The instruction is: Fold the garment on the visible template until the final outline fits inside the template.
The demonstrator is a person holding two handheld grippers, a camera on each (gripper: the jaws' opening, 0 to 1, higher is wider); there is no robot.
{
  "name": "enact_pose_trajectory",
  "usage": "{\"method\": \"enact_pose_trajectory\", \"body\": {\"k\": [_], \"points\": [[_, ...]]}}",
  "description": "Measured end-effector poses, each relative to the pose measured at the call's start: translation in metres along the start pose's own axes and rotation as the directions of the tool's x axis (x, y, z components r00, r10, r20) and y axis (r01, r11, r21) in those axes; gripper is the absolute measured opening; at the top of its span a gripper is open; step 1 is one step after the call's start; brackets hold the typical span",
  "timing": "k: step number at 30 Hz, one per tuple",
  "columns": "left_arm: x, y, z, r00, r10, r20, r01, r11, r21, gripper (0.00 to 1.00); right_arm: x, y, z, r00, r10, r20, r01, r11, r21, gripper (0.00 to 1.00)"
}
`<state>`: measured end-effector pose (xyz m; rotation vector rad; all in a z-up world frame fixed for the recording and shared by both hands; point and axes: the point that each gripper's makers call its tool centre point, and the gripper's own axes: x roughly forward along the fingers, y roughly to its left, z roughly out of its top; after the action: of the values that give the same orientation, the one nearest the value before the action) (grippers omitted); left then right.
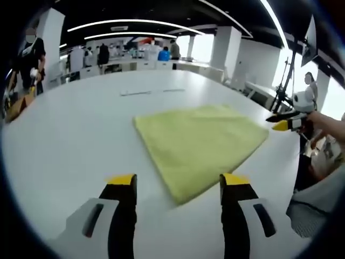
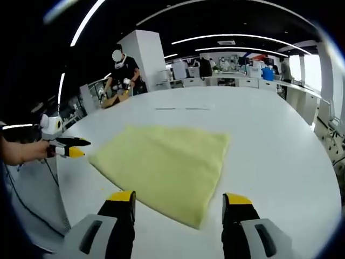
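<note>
A yellow-green garment (image 1: pixel 199 143) lies folded flat as a four-sided shape on the white table (image 1: pixel 81 135). In the left gripper view my left gripper (image 1: pixel 178 183) is open, its yellow-tipped jaws on either side of the cloth's near corner and holding nothing. My right gripper (image 1: pixel 285 121) comes in from the right, held by a hand at the cloth's far-right corner. In the right gripper view the garment (image 2: pixel 161 167) spreads ahead of my open right gripper (image 2: pixel 179 199), its near corner between the jaws. The left gripper (image 2: pixel 67 147) hovers by the cloth's left corner.
Thin dark marks (image 1: pixel 151 93) lie on the table beyond the cloth, also seen as marks (image 2: pixel 183 108) in the right gripper view. A person (image 2: pixel 124 70) works at the table's far edge. A tripod (image 1: pixel 283 86) stands off the right side. Desks line the background.
</note>
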<state>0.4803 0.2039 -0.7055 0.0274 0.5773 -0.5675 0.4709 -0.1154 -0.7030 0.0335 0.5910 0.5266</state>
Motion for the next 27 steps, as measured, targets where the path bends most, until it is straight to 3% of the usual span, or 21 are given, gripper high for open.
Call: {"method": "enact_pose_trajectory", "body": {"k": [3, 8, 12, 15, 21, 27], "points": [[-0.003, -0.006, 0.009, 1.000, -0.010, 0.028, 0.009, 1.000, 0.021, 0.73, 0.000, 0.004, 0.008, 0.999, 0.005, 0.032, -0.004, 1.000, -0.026, 0.85], [-0.008, -0.016, 0.018, 0.997, -0.043, 0.071, 0.043, 0.999, 0.004, 0.89, -0.005, 0.012, 0.015, 0.998, 0.024, 0.052, -0.022, 0.999, -0.038, 0.99], [-0.015, -0.026, 0.030, 0.991, -0.068, 0.114, 0.069, 0.998, 0.000, 0.98, -0.012, 0.018, 0.021, 0.997, 0.045, 0.057, -0.042, 0.997, -0.060, 0.99], [-0.019, -0.030, 0.035, 0.990, -0.076, 0.121, 0.076, 0.997, 0.001, 0.99, -0.018, 0.026, 0.031, 0.995, 0.059, 0.084, -0.053, 0.996, -0.073, 0.99], [-0.026, -0.029, 0.036, 0.991, -0.048, 0.128, 0.044, 0.999, 0.032, 0.99, -0.030, 0.043, 0.046, 0.989, 0.091, 0.113, -0.077, 0.989, -0.124, 0.99], [-0.032, -0.022, 0.031, 0.992, -0.010, 0.125, 0.007, 1.000, 0.030, 0.99, -0.035, 0.057, 0.047, 0.987, 0.112, 0.116, -0.095, 0.985, -0.145, 0.99]]}}
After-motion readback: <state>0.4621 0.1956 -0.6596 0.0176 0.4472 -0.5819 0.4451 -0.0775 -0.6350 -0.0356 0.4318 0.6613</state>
